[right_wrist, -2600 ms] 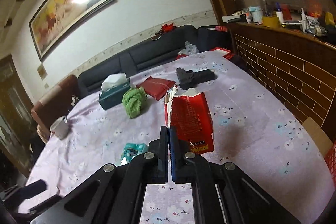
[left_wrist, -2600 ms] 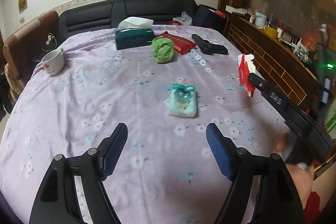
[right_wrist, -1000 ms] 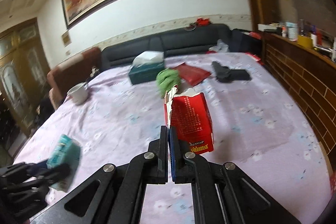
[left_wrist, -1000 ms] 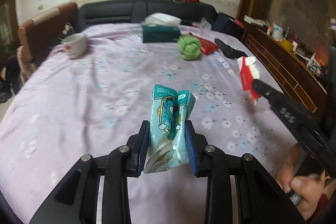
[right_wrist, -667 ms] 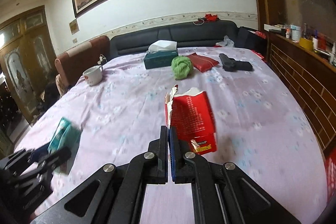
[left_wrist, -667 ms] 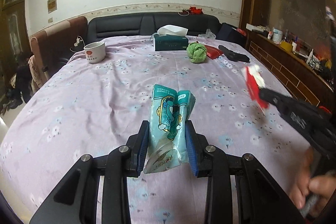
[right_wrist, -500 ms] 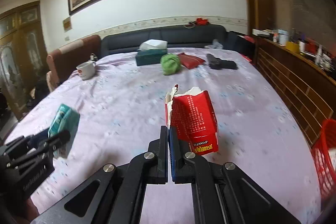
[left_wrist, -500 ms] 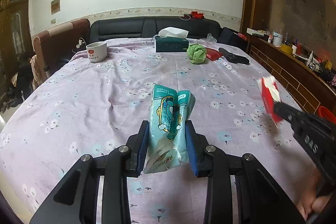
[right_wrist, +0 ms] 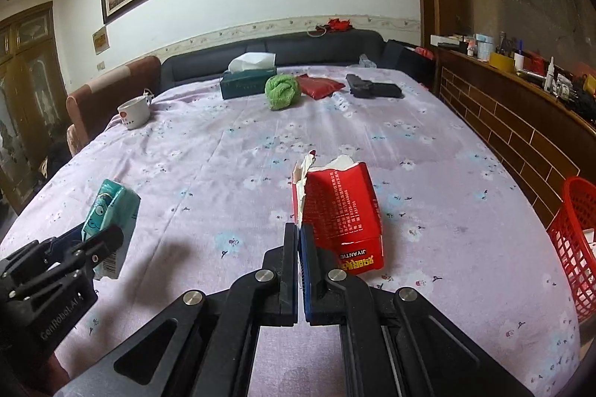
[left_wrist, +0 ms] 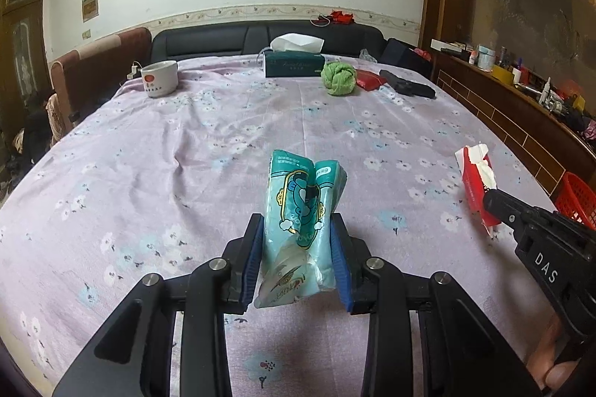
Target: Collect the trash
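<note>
Wide bare stretch of table (right_wrist: 231,151) this side of the green towel ball (right_wrist: 282,91); the red basket (right_wrist: 575,240) sits off its right edge, brick-pattern counter (right_wrist: 521,132) behind.

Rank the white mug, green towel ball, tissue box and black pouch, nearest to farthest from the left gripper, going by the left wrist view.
From the left gripper:
1. White mug, far left.
2. Green towel ball, right of centre.
3. Black pouch at far right and teal tissue box at the back: too close to call.
</note>
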